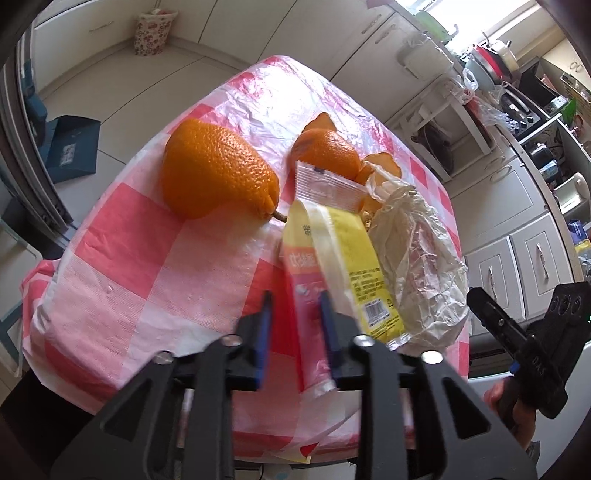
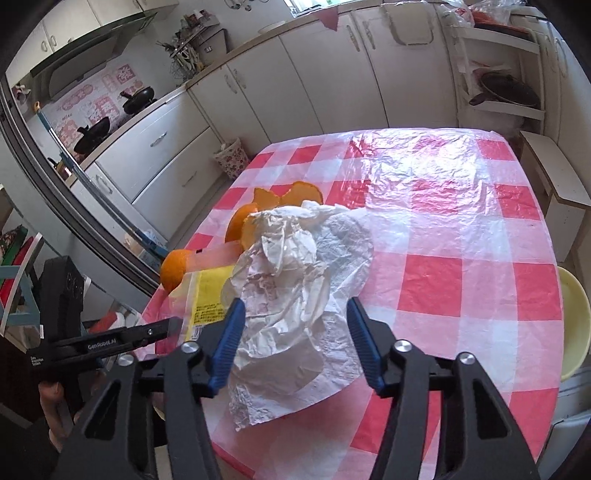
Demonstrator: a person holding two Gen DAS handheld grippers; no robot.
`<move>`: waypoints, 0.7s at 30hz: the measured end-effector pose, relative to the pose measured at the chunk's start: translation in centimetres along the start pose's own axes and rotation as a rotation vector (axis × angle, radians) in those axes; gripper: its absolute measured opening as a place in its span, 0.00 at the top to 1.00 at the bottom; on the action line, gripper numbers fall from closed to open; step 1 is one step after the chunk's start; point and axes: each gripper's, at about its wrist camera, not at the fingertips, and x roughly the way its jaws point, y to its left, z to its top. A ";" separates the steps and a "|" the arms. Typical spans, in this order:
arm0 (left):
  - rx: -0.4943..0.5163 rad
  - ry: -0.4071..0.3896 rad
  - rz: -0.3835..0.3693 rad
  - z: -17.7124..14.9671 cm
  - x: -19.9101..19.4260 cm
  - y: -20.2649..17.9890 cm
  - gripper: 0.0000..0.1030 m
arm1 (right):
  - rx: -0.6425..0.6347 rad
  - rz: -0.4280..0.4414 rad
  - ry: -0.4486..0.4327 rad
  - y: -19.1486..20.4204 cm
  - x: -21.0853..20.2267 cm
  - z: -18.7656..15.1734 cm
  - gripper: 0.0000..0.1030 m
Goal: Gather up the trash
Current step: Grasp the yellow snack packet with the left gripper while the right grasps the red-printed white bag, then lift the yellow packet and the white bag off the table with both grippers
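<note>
A yellow and pink snack wrapper (image 1: 332, 273) lies on the red-checked tablecloth (image 1: 122, 266). My left gripper (image 1: 295, 314) has its blue pads on either side of the wrapper's pink end, with a gap on the left side. A crumpled white plastic bag (image 1: 417, 266) lies right of the wrapper; it also shows in the right wrist view (image 2: 295, 280). My right gripper (image 2: 295, 325) is open, its jaws straddling the bag's near part. Orange peel (image 1: 328, 147) and a pink-white sachet (image 1: 325, 184) lie behind.
A whole orange (image 1: 218, 170) sits left of the trash. A floral bin (image 1: 151, 33) stands on the floor by the cabinets, also visible in the right wrist view (image 2: 232, 157). A yellow stool (image 2: 570, 325) stands at the table's right edge.
</note>
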 end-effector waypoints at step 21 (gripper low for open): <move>0.048 -0.152 -0.059 0.9 -5.1 -1.0 0.97 | 0.122 0.372 -0.200 -0.9 -4.0 1.4 0.96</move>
